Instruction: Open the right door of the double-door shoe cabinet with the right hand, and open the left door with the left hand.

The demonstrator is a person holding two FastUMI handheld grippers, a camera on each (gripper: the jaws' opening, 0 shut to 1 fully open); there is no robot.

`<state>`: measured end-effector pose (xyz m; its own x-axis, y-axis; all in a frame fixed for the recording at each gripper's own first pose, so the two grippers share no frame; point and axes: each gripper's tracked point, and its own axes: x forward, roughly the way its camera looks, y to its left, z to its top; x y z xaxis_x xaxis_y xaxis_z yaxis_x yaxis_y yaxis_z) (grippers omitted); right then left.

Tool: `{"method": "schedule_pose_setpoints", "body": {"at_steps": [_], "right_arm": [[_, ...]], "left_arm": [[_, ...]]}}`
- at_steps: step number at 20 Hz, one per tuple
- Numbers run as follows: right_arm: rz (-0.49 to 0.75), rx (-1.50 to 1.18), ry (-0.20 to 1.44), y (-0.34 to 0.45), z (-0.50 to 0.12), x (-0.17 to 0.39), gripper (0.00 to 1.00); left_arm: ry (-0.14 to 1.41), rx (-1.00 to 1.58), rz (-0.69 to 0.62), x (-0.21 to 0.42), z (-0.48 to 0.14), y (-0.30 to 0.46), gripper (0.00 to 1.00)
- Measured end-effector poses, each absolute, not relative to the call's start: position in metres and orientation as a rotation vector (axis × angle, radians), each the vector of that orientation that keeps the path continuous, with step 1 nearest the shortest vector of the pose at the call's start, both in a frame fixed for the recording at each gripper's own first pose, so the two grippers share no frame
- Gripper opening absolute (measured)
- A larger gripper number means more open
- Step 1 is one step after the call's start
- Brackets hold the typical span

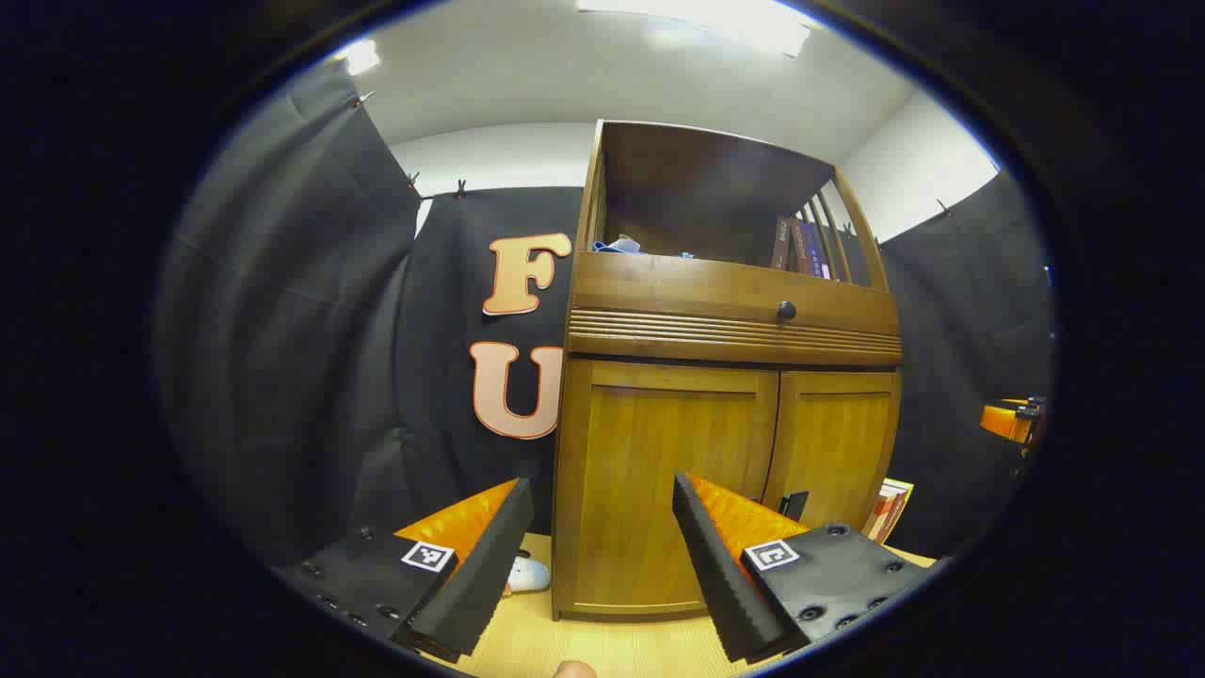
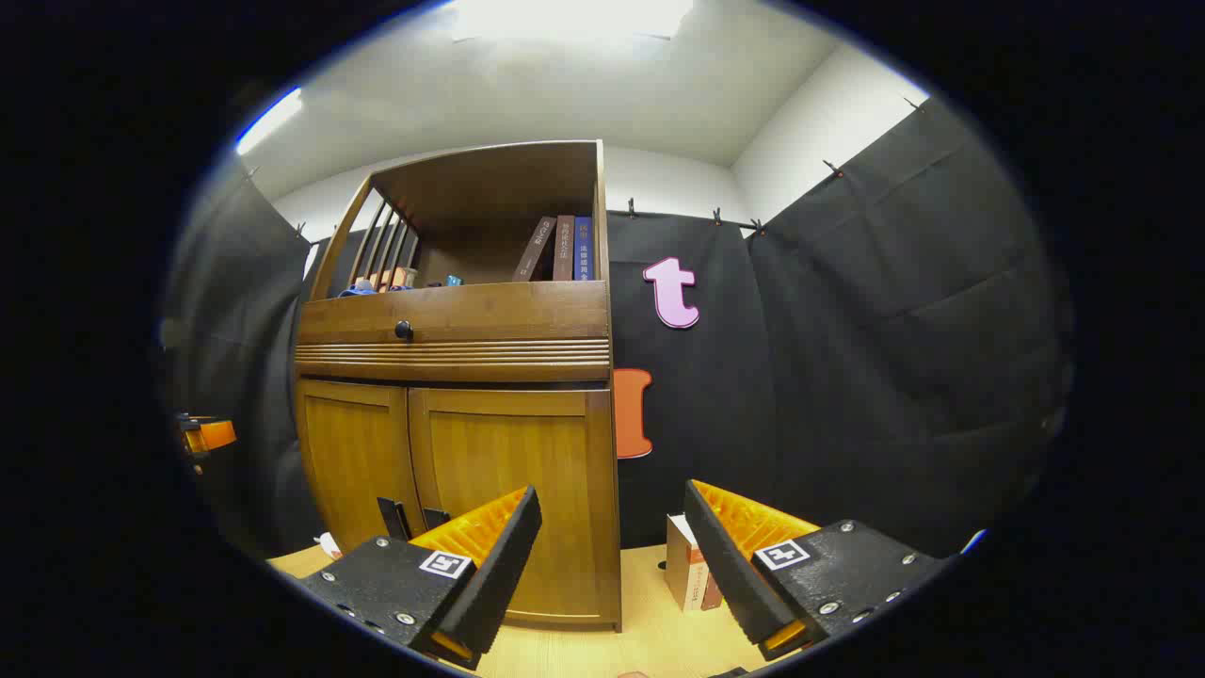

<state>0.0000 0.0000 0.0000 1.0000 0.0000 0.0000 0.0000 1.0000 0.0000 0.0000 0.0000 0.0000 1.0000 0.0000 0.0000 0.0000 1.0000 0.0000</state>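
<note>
Shoe cabinet [image 1: 725, 377] stood on the pale wood floor [image 2: 650, 612] against the black booth cloth, both lower doors closed & flush w/ the frame. Above the doors: a ribbed rail, a drawer front w/ a dark round knob [image 1: 786, 310], then an open shelf holding a few books [image 2: 562, 248] & small bits. Left door [image 1: 659, 480] filled most of the left gripper view straight ahead; right door [image 2: 513, 490] sat left-of-centre in the right gripper view, w/ the cabinet's right edge just beyond it. Two short dark handles [image 2: 409, 516] showed low down near the centre seam where the doors meet, partly hidden behind the tools' fingers. A small stack of books [image 2: 687, 574] leaned on the floor just beside the cabinet's right side. Left tool [image 1: 602, 556] had its fingers spread wide, nothing between them, well short of the door; right tool [image 2: 612, 565] likewise spread & empty, aimed more at the cabinet's right corner than at the handle. Judged step: approach only, neither door touched yet. Next move prob. calls for the right tool to swing left & down toward the right door's handle by the seam, close on it, then pull outward on the hinge arc; left tool does the same on its side after
</note>
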Motion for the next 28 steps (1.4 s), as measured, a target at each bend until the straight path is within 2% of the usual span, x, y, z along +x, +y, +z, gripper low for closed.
{"method": "schedule_pose_setpoints", "body": {"at_steps": [5, 8, 12, 17, 18, 19, 20, 28], "right_arm": [[-0.016, -0.024, -0.015, -0.003, 0.006, -0.007, 1.0], [-0.019, -0.032, -0.015, -0.003, 0.006, -0.009, 1.0], [-0.012, -0.037, -0.001, -0.002, 0.0, -0.01, 1.0], [-0.004, -0.065, 0.013, 0.001, -0.006, -0.016, 1.0], [-0.001, -0.073, 0.017, 0.001, -0.007, -0.018, 0.94], [0.003, -0.077, 0.019, 0.003, -0.009, -0.018, 0.94], [0.007, -0.075, 0.018, 0.004, -0.008, -0.021, 0.94], [0.014, -0.061, 0.01, 0.007, -0.011, -0.027, 0.94]], "left_arm": [[-0.002, 0.011, -0.002, -0.006, 0.004, -0.003, 0.94], [0.008, 0.02, -0.002, -0.008, 0.003, -0.003, 0.99], [0.009, 0.022, -0.007, -0.012, 0.003, -0.007, 0.96], [0.015, 0.036, -0.013, -0.017, 0.001, -0.009, 0.99], [0.013, 0.037, -0.012, -0.018, 0.001, -0.009, 0.99], [0.012, 0.035, -0.016, -0.018, 0.002, -0.01, 0.99], [0.013, 0.03, -0.021, -0.019, 0.002, -0.011, 0.94], [0.011, 0.015, -0.022, -0.026, 0.005, -0.007, 0.96]]}}
